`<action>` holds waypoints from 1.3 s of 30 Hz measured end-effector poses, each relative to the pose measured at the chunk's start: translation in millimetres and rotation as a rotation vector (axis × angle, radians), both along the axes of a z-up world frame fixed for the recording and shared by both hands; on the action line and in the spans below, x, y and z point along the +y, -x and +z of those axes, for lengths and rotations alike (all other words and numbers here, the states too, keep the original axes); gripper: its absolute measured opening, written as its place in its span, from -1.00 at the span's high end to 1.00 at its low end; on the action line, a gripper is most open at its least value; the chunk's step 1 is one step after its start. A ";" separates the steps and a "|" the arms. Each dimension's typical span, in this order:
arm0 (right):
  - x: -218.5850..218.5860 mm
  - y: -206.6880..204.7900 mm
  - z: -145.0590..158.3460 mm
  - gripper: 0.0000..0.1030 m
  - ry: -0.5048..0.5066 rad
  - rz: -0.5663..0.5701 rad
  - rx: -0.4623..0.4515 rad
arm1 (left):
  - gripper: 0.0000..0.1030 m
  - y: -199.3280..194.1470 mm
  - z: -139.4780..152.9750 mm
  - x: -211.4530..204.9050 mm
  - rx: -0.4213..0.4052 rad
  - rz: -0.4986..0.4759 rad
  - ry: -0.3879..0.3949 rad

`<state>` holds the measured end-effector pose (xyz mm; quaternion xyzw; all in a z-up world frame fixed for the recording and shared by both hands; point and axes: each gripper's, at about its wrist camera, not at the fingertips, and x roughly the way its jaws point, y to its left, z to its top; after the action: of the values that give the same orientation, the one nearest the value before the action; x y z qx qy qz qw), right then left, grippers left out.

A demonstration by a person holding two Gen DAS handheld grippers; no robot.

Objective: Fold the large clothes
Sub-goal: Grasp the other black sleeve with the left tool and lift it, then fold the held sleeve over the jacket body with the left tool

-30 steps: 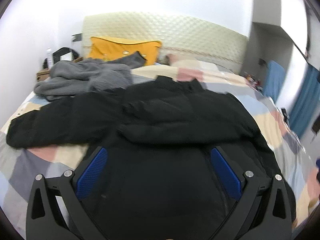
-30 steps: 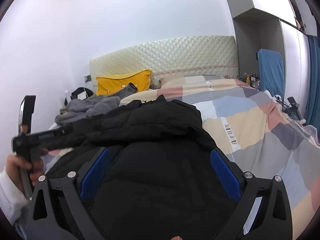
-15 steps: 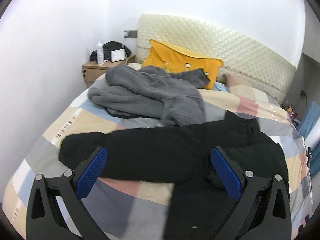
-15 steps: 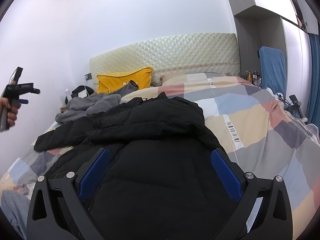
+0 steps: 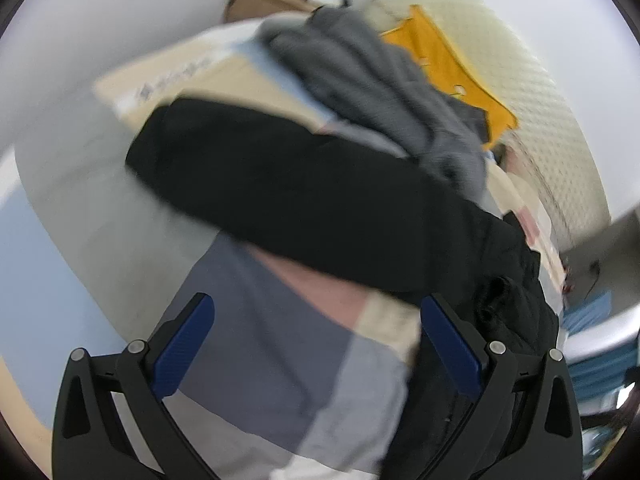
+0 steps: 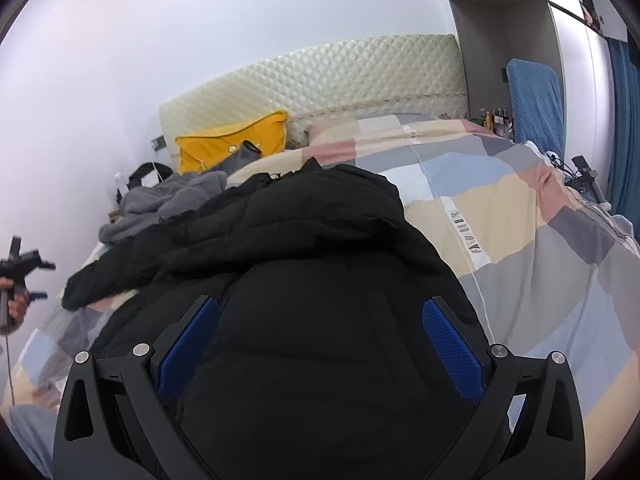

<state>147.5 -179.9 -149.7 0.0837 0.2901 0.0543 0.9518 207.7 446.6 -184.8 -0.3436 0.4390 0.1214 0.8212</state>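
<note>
Swinging out over the bed's left edge since a second ago, the left gripper point(image 5: 316, 344) hangs spread and empty, now nearer the black puffer jacket's point(image 5: 304, 208) outstretched sleeve — likely the next fold. Right view: right gripper point(image 6: 320, 344) unmoved, spread above the quilted, puffy jacket body mid-bed — patchwork duvet point(image 6: 520, 248) underneath.

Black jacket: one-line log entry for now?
black jacket spread on bed | sleeve extended | left gripper open | right gripper open

The big black puffy jacket point(image 6: 320, 280) looks like smooth, matt cloth. The grey fuzzy sweater point(image 6: 172, 204) looks soft. The cream headboard point(image 6: 320, 80) is shiny and bumpy. The right gripper point(image 6: 320, 344) has rough blue pads point(image 6: 452, 348) on matt black plastic.
</note>
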 end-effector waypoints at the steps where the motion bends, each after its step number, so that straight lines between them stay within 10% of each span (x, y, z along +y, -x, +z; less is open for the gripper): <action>1: 1.9 -1.6 -0.3 -0.99 0.005 -0.002 0.006 | -0.98 1.3 -14.0 11.9 0.002 0.021 0.036; 7: 28.2 -17.6 -9.2 -0.99 0.129 -0.044 0.073 | -0.75 -7.0 -78.2 70.4 0.001 0.168 0.152; 16: 44.7 -35.3 -15.2 -0.99 0.095 -0.052 0.138 | -0.67 -42.4 -112.8 112.4 -0.116 0.230 0.126; 24: 62.9 -41.4 -9.1 -0.99 0.132 -0.044 0.111 | 0.35 -48.0 -109.9 123.4 -0.137 0.264 0.108; 29: 56.0 -31.8 2.0 -0.99 0.055 -0.049 0.092 | 0.84 -31.3 -90.1 128.6 -0.168 0.318 0.101; 39: 59.5 -12.4 18.7 -0.99 0.136 0.025 0.040 | 0.90 -31.1 26.0 101.3 -0.199 0.279 -0.096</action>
<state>159.9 -120.5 -131.0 0.0162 0.3130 0.0445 0.9486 238.7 547.9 -158.8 -0.3718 0.2974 0.2205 0.8513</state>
